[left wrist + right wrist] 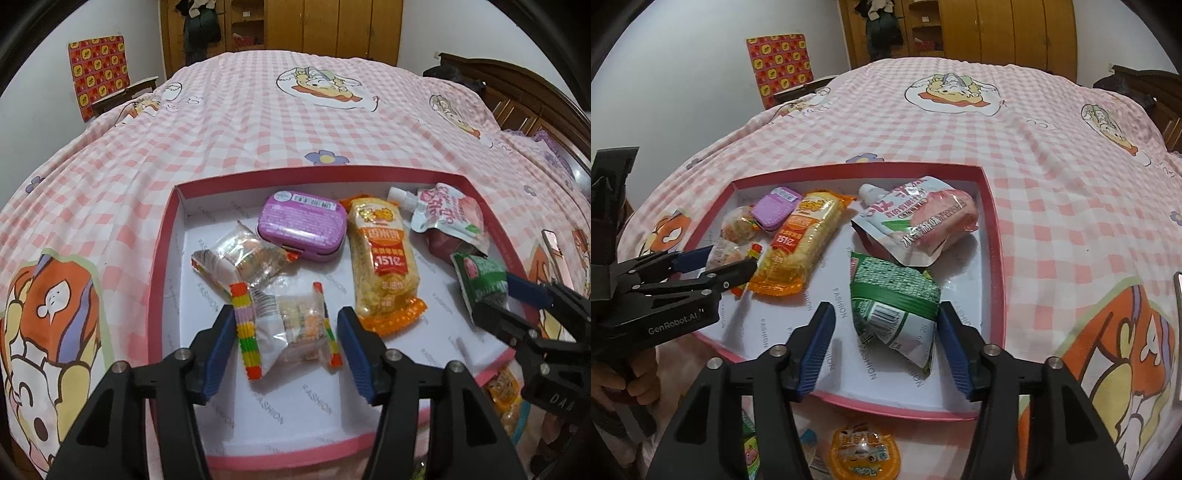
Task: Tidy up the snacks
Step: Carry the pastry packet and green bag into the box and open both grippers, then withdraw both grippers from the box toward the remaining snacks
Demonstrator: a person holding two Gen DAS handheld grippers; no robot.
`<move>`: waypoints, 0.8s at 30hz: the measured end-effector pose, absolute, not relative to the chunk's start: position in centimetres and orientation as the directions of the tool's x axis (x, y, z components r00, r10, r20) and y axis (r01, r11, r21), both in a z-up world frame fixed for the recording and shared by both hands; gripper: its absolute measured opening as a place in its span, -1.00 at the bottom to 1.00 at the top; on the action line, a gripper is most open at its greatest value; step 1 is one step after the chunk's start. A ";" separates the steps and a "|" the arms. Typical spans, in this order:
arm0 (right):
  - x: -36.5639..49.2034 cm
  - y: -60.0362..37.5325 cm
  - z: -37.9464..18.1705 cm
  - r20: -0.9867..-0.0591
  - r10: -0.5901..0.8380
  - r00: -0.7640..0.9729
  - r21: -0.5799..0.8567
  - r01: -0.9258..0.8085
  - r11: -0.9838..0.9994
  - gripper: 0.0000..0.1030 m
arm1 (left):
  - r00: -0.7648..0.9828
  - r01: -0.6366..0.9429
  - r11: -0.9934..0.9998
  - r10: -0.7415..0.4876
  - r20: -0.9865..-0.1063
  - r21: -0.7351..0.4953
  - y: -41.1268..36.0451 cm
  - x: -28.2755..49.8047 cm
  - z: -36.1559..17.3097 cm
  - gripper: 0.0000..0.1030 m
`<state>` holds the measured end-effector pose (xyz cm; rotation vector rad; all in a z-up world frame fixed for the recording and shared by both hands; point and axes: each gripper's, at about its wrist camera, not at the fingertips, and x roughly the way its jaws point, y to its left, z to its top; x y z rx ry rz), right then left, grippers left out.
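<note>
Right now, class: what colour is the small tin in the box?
Purple tin, clearest in the left wrist view.

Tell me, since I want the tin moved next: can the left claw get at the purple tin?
Probably yes. The left claw is open, but two clear snack packets lie between it and the purple tin.

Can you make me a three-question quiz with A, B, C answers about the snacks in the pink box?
1. Where is the purple tin?
A. inside the pink box
B. on the bed cover
C. in a gripper

2. What colour is the packet between the right gripper's fingers?
A. yellow
B. green
C. purple

3. How is the left gripper?
A. squeezed shut on a packet
B. open around a clear packet
C. holding the tin

Answers: 1 A, the tin lies on the box floor. 2 B, the green packet sits there. 3 B, its pads stand apart from the clear candy packet.
</note>
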<state>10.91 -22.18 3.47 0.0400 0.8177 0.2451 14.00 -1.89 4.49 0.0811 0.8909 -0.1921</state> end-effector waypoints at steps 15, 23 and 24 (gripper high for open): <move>7.8 -22.7 6.0 -0.663 0.271 0.698 0.169 -0.214 0.962 0.21 | 0.627 0.237 0.970 -0.196 -0.754 -0.055 -1.4 10.8 6.9 0.18; 5.7 -22.6 6.1 -0.665 0.285 0.690 0.179 -0.223 0.958 0.21 | 0.631 0.228 0.971 -0.198 -0.750 -0.065 -0.8 9.5 7.7 0.18; 5.5 -22.7 6.1 -0.665 0.287 0.690 0.183 -0.223 0.958 0.21 | 0.630 0.229 0.971 -0.200 -0.750 -0.066 -0.7 9.2 7.8 0.18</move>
